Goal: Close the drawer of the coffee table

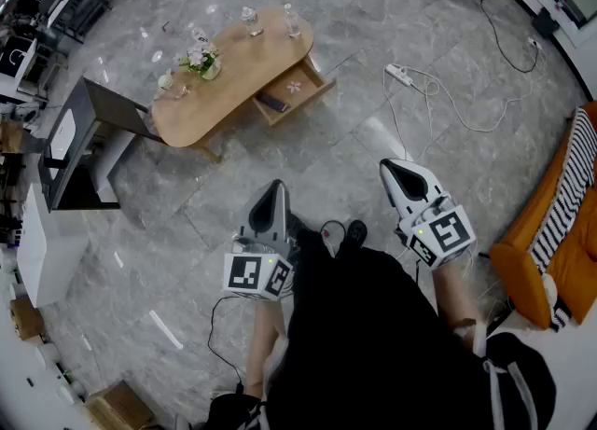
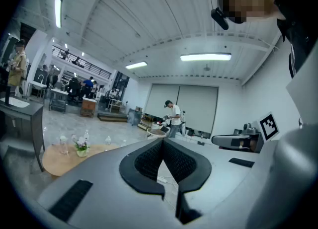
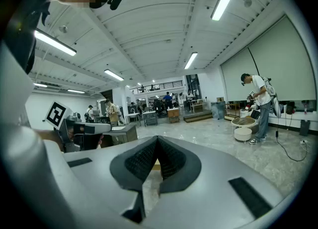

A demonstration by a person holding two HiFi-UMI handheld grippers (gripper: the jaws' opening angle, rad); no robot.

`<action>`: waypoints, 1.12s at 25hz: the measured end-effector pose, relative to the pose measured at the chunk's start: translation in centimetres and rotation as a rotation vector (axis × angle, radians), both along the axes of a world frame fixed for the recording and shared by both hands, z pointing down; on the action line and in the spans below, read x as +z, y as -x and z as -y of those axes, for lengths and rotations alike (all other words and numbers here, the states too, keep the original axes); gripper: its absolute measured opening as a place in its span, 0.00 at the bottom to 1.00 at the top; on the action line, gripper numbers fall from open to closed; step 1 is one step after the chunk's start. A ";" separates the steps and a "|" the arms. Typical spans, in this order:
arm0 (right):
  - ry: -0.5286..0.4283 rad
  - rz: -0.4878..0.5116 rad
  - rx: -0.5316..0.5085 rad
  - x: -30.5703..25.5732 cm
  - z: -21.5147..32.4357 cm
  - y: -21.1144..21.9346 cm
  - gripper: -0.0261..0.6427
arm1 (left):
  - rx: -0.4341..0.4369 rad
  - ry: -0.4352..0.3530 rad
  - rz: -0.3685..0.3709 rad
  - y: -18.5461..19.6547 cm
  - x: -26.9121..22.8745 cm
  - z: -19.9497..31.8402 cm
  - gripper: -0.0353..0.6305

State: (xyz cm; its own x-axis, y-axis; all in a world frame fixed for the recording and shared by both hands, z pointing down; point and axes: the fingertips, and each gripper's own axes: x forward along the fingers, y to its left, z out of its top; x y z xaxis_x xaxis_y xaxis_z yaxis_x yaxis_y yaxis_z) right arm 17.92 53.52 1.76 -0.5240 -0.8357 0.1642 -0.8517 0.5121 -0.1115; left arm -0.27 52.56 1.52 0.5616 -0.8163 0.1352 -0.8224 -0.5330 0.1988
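Nearest, the person is holding both tools low in front of the body, well short of the furniture. The left gripper (image 1: 274, 187) is pointing forward and slightly down with its jaws pressed together on nothing. Its own view is showing the ribbed pads (image 2: 149, 161) meeting at the tip, with only floor behind the slit. The right gripper (image 1: 390, 169) is doing the same beside it, its jaws squeezed together and empty and its pads (image 3: 171, 161) touching. I judge that this posture suits the job: a push needs no pinch, and a closed tip is making a firm, blunt nose for pressing on a drawer front.

Between the grippers and the goal, the floor (image 1: 308, 158) is lying bare, so nothing is blocking a walk forward. A white cable (image 1: 438, 106) is trailing off to the right, away from the straight path.

Farther on, the drawer (image 1: 297, 92) is standing pulled out of the table (image 1: 233, 83), jutting from its long side toward the person and to the right. A dark flat item and a pale one are lying inside; I cannot tell what they are. The drawer's front is facing this way, which is probably why the person is standing on this side. On top, flowers (image 1: 202, 62) and two bottles (image 1: 249, 18) are standing, so a gentle push seems wise to avoid toppling them. The closing is not yet begun: neither gripper is near the drawer.
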 end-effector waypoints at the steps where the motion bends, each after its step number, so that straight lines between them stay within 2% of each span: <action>1: 0.001 0.000 0.000 0.1 -0.1 -0.1 0.06 | 0.000 0.000 0.000 -0.2 0.0 0.0 0.07; 8: 0.000 0.014 -0.003 0.3 -0.4 -0.7 0.06 | 0.006 -0.007 0.010 -1.1 0.2 -0.2 0.07; 14: 0.017 0.097 0.028 0.2 -0.2 -1.8 0.06 | -0.013 -0.003 0.015 -1.3 0.2 -0.5 0.07; 19: 0.037 0.091 0.044 1.1 0.6 -1.8 0.06 | -0.012 0.016 0.018 -0.7 1.2 0.0 0.07; 24: 0.067 0.104 0.054 2.2 2.5 -0.8 0.06 | -0.002 0.032 0.023 0.5 2.3 2.3 0.07; 28: 0.074 0.118 0.066 2.4 6.1 0.8 0.06 | 0.007 0.045 0.010 1.9 2.8 6.3 0.07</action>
State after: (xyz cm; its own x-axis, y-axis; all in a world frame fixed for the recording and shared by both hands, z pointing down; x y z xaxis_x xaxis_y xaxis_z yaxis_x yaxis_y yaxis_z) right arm 17.11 47.38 4.14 -0.4880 -0.8567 0.1670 -0.8617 0.4425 -0.2482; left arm -2.17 46.28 4.32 0.5656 -0.8054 0.1773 -0.8209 -0.5293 0.2146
